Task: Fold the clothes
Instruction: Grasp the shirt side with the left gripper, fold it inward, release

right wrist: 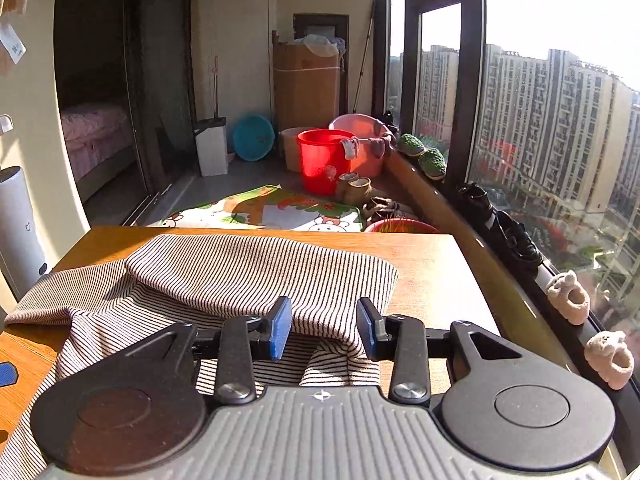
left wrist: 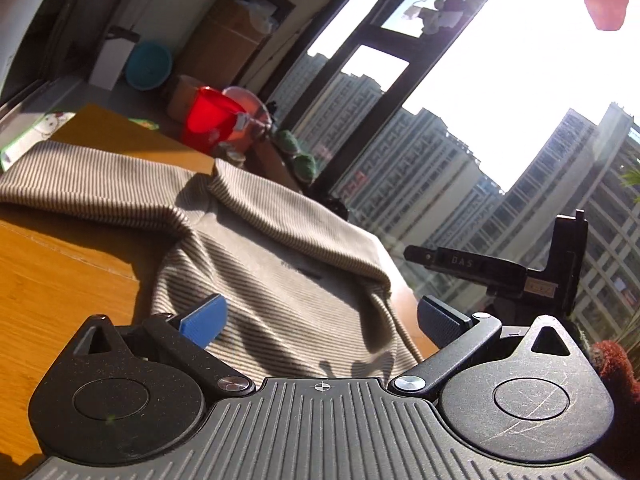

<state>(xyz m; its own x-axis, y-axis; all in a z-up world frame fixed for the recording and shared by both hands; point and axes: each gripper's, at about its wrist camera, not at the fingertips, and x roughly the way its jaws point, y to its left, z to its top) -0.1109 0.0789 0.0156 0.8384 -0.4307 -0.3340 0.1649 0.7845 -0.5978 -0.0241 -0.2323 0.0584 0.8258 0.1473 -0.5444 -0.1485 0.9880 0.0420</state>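
- Striped garment is lying partly folded on the wooden table, filling the centre-left of the right wrist view.
- Right gripper is hovering over its near edge — jaws partly open, pads not pressing cloth.
- Left gripper is standing wide open, holding nothing — garment lying beyond it.

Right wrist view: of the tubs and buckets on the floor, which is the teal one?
The round basin propped on edge beside the white bin; the bucket is red, the tub behind it pink.
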